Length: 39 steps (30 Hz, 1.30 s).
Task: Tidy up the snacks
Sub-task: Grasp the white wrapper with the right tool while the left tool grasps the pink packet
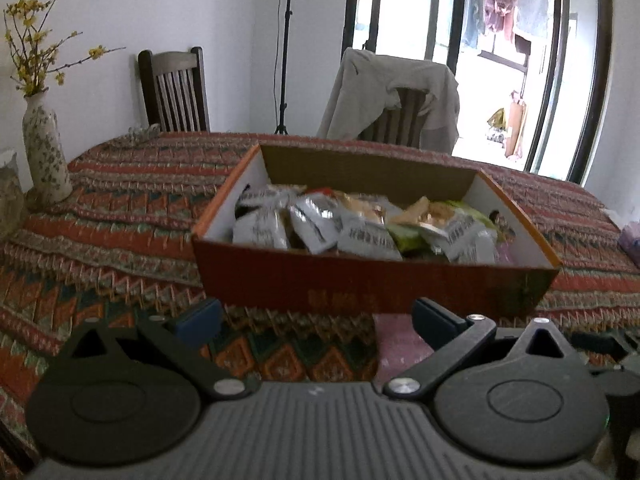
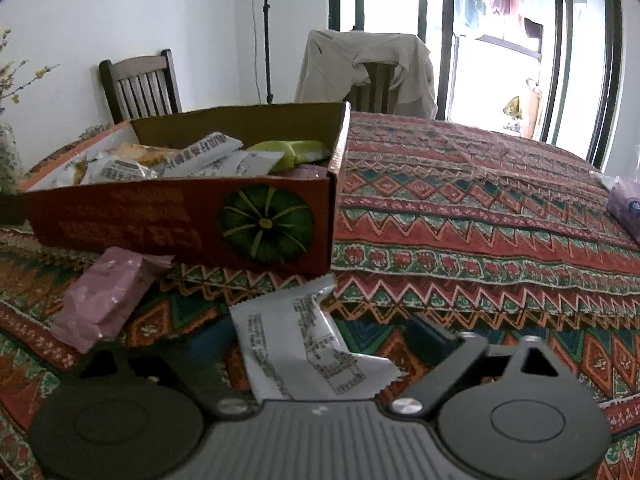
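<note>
Straddling a white snack packet (image 2: 304,344), the right gripper (image 2: 320,340) stands with its jaws part-open; the pads sit either side of the packet but do not visibly press it, so I read it as not yet gripped. No earlier view to compare. The packet lies flat on the patterned tablecloth (image 2: 480,208), just in front of the near right corner of the orange cardboard box (image 2: 180,224). A pink packet (image 2: 104,300) lies to the left, close to the box's front wall.

Left gripper (image 1: 316,320): jaws wide apart, nothing between them, hovering over the cloth just short of the box front (image 1: 360,280). The pink packet (image 1: 394,340) shows at its right finger.

Box is already well filled with white, yellow and green packets (image 1: 352,220).

Judgement for the step in hand: close squarely on the packet's middle rather than the crimped edge, since the film looks slippery and crumples. Lift clear of the box wall before carrying over, and release only above a gap among the contents.
</note>
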Tool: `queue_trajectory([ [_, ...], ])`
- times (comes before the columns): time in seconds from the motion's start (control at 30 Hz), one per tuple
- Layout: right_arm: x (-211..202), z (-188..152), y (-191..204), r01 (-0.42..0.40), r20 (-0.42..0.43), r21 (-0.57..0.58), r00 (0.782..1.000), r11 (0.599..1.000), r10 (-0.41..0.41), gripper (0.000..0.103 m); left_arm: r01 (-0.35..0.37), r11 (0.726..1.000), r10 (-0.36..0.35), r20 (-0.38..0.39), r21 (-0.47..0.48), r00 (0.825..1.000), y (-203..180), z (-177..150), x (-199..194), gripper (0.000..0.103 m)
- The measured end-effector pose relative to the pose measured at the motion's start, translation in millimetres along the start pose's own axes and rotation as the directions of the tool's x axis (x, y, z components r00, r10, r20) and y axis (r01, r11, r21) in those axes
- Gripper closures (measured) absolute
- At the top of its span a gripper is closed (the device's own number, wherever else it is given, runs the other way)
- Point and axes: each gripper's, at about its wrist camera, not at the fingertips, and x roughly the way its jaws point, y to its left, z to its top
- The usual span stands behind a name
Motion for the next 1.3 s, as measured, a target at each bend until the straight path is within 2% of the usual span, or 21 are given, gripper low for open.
queue_trajectory([
  [0.07,-1.3,-0.3,1.0,-0.003,0.008,-0.006,1.0,1.0,0.003,0.026,-0.011,1.0,0.011,-0.014,0.006,1.0,-2.7,-5.6,-0.1,0.0],
  [0.1,-2.2,-0.1,1.6,-0.004,0.012,-0.01,1.0,1.0,0.004,0.035,-0.015,1.0,0.015,-0.02,0.007,1.0,-3.4,-8.0,0.2,0.0],
  [0.13,-3.5,-0.2,2.0,-0.01,0.018,-0.013,1.0,1.0,0.011,0.05,-0.015,1.0,0.016,-0.027,0.007,1.0,-4.1,-9.5,0.7,0.0],
  [0.17,-5.4,-0.4,2.3,-0.012,0.025,-0.014,1.0,1.0,0.013,0.055,-0.008,1.0,0.008,-0.034,0.002,0.999,-4.4,-11.3,1.3,0.0],
  [0.3,-10.8,-1.0,-4.7,-0.034,0.057,0.03,0.998,0.999,0.032,0.062,0.022,0.999,-0.024,-0.055,-0.026,0.998,-8.7,-15.7,3.6,0.0],
  [0.53,-28.1,-5.2,-16.2,-0.05,0.16,0.092,0.987,0.994,0.035,0.062,0.049,0.999,-0.049,-0.071,-0.011,0.996,-31.5,-22.9,15.5,0.0],
  [0.63,-31.8,-5.4,-15.5,-0.043,0.18,0.086,0.983,0.995,0.027,0.062,0.068,0.998,-0.067,-0.08,0.009,0.995,-42.0,-24.8,21.4,0.0],
  [0.93,-41.8,-6.9,-16.8,-0.041,0.226,0.083,0.974,0.996,0.021,0.062,0.049,0.998,-0.044,-0.1,0.048,0.994,-61.6,-34.6,43.9,0.0],
  [1.03,-42.4,-7.5,-15.1,-0.043,0.235,0.077,0.972,0.996,0.024,0.062,0.034,0.997,-0.027,-0.108,0.063,0.994,-65.9,-36.9,49.1,0.008],
  [1.17,-43.8,-7.7,-14.8,-0.049,0.241,0.074,0.97,0.996,0.029,0.062,0.012,0.998,-0.004,-0.117,0.063,0.993,-67.4,-39.1,55.0,0.012],
  [1.3,-44.8,-8.3,-14.4,-0.049,0.243,0.069,0.97,0.996,0.031,0.062,0.022,0.996,-0.014,-0.098,0.085,0.995,-70.6,-40.1,53.1,0.029],
])
